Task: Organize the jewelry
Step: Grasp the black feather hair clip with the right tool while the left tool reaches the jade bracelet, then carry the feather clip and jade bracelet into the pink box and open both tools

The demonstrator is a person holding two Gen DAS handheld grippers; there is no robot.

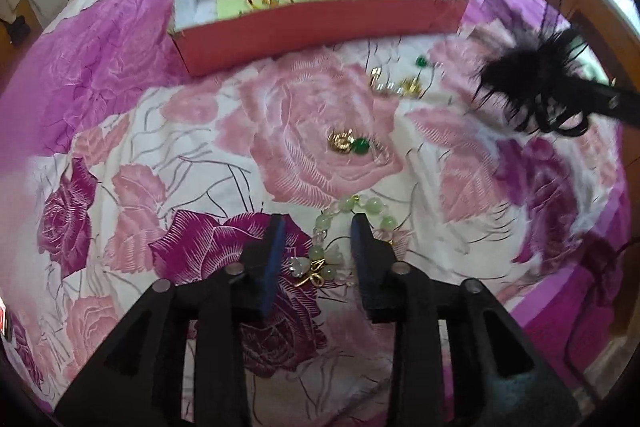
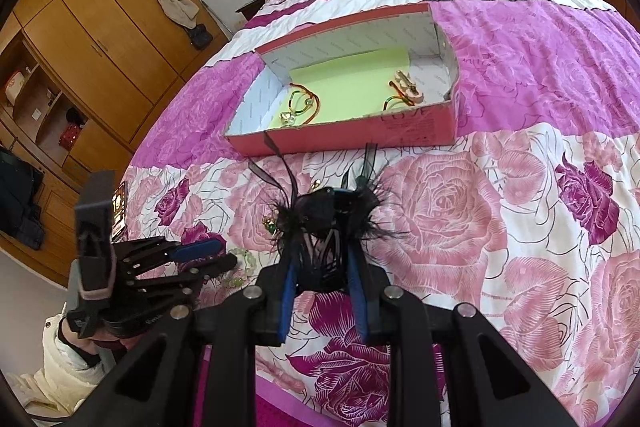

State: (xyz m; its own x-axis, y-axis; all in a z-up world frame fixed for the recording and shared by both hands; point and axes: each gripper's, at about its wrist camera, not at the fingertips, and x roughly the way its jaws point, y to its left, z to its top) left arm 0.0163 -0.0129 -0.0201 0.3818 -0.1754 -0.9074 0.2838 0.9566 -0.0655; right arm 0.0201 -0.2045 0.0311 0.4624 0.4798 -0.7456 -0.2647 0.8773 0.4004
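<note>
Red-walled box (image 2: pixel 408 129) on the bed (image 2: pixel 500 211) already holds two corded pieces. Gold earrings (image 1: pixel 347 143) and green bead bracelet (image 1: pixel 340 223) remain outside; left tool (image 1: pixel 318 221) straddles it released, right tool (image 2: pixel 326 223) clenches a black feathered piece (image 2: pixel 320 215).

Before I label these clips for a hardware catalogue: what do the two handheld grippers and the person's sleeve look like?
Both are black plastic with triangular cut-outs and round silver pins. The left gripper has flat fingers lined with blue pads; the right gripper shows the same blue lining. In the right wrist view the left one carries a grey block at its rear. The sleeve is cream, quilted. No cables or markings are readable.
</note>
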